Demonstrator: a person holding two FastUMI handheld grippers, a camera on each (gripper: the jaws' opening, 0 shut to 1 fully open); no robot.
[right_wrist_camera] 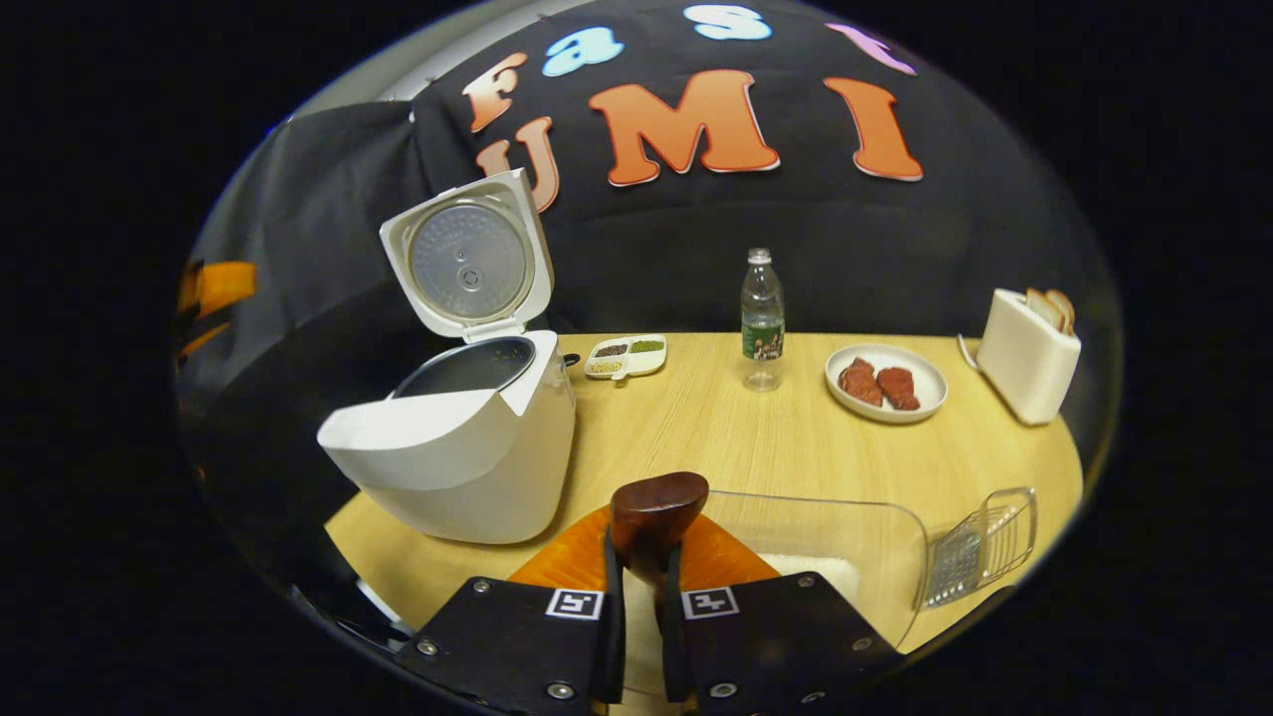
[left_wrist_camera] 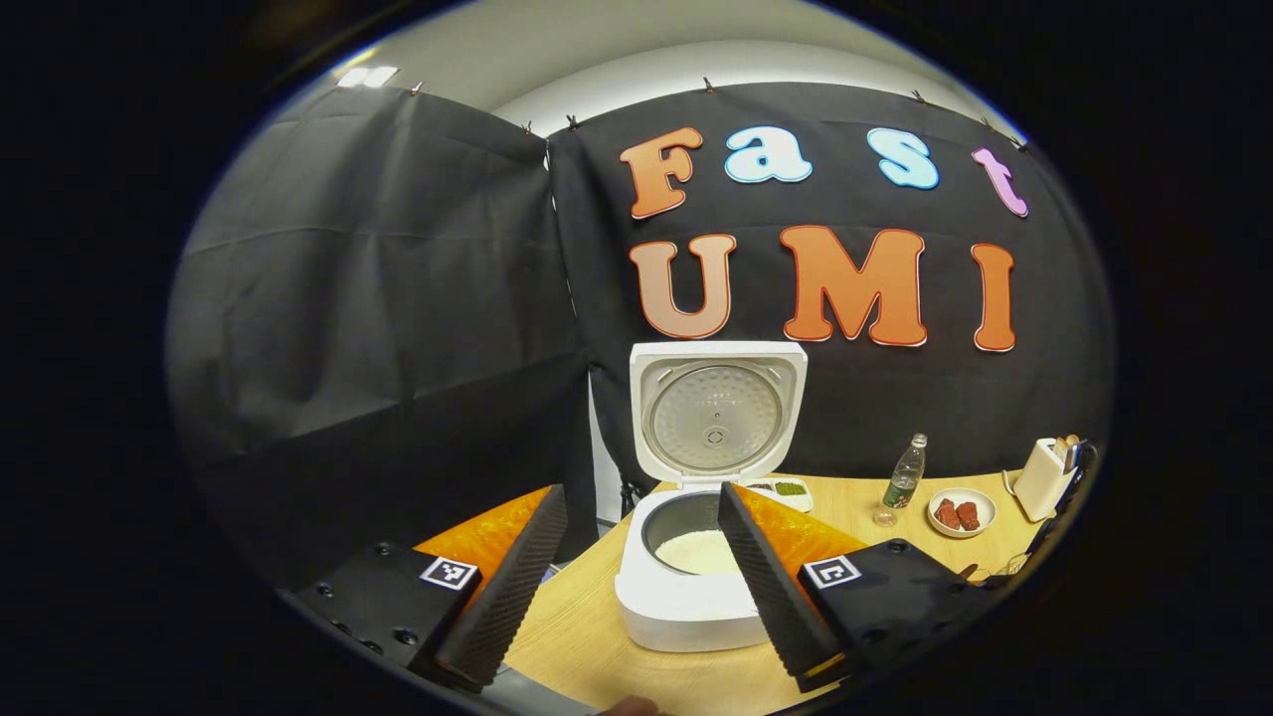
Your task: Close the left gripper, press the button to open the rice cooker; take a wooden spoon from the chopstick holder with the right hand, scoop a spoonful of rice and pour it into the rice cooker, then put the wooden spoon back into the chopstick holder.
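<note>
Wooden spoon point(right_wrist_camera: 656, 509) above light wood table point(right_wrist_camera: 756, 438)

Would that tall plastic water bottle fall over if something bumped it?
Probably. The tall clear plastic water bottle stands upright on the wooden table, narrow for its height, so a knock near its cap would likely tip it. It looks mostly empty, so likely light, and being round it might roll afterwards.

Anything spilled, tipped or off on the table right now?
Nothing stands out. The rice cooker stands upright, lid open; the bottle is upright; no rice visible on the table. The right gripper holds the wooden spoon.
</note>
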